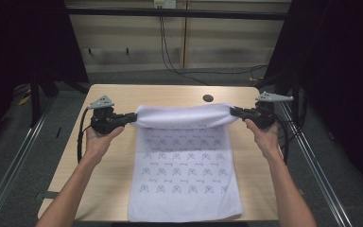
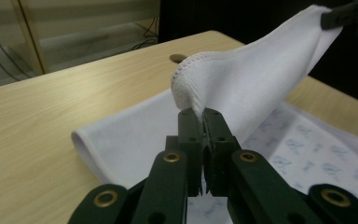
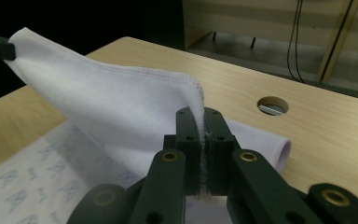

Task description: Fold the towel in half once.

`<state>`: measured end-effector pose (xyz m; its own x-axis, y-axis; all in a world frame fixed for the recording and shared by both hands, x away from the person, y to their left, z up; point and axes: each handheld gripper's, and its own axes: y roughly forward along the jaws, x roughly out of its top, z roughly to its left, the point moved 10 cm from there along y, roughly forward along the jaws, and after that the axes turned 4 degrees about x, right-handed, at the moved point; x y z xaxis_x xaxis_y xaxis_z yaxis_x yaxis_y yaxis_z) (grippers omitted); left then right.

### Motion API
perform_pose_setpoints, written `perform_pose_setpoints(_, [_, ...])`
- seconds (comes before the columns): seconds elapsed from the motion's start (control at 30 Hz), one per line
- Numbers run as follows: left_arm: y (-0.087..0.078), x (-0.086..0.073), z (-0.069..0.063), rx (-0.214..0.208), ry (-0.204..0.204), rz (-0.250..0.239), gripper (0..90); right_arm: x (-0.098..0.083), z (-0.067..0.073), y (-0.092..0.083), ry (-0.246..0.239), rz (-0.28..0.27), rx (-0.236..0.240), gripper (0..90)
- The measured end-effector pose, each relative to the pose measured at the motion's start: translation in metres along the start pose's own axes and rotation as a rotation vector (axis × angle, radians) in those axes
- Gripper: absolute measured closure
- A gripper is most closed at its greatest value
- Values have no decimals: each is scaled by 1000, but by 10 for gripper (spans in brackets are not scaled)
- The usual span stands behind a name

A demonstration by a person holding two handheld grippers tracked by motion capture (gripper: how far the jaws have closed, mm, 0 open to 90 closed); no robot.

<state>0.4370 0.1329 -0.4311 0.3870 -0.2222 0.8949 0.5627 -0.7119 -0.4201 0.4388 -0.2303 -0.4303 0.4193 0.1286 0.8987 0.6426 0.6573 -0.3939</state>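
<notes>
Wooden table (image 1: 108, 156), with our white patterned towel (image 1: 184, 175) spread down its middle.
Nearest us the towel's printed part lay flat; farther off we held its far edge lifted and folded toward us, our left gripper (image 1: 128, 117) and right gripper (image 1: 235, 112) each with jaws pressed tight on a corner, a round hole (image 1: 208, 98) in the tabletop beyond.

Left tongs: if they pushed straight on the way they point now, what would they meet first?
The left tongs are shut on a corner of the white towel, so its raised fold lies directly ahead. Beyond that, probably the right tongs at the opposite corner, though depth is unclear.
</notes>
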Motion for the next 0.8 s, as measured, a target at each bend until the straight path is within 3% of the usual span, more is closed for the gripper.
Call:
perform_pose_setpoints(0.1, [-21, 3, -11, -24, -17, -33, 876, -4, 20, -18, -29, 2, 22, 865])
perform_pose_setpoints(0.17, [-36, 7, -20, -41, 0, -55, 875, -7, 31, -29, -47, 4, 37, 864])
perform_pose_setpoints(0.2, [-45, 11, -27, -72, -8, -72, 875, -7, 38, -35, -62, 1, 50, 865])
perform_pose_setpoints(0.3, [-57, 12, -41, -62, 38, -51, 875, -3, 55, -53, -75, -30, 77, 865])
perform_pose_setpoints(0.37, [-64, 7, -51, -96, 21, -64, 875, -4, 66, -63, -102, -37, 79, 865])
perform_pose_setpoints(0.4, [-66, 1, -54, -92, 23, -60, 875, -7, 71, -67, -107, -31, 84, 864])
perform_pose_setpoints(0.47, [-71, -14, -66, -127, 17, -48, 874, -18, 74, -73, -121, -5, 63, 865])
perform_pose_setpoints(0.53, [-73, -29, -74, -114, 50, -38, 873, -29, 79, -81, -117, 16, 76, 864])
perform_pose_setpoints(0.57, [-74, -37, -80, -130, 48, -44, 873, -37, 81, -83, -107, 29, 85, 865])
perform_pose_setpoints(0.67, [-65, -74, -90, -166, 19, 36, 870, -69, 84, -83, -108, 110, 80, 863])
perform_pose_setpoints(0.73, [-59, -98, -91, -158, 36, 92, 867, -88, 86, -81, -78, 135, 103, 860])
perform_pose_setpoints(0.8, [-54, -110, -88, -155, 5, 123, 868, -114, 91, -77, -62, 200, 126, 854])
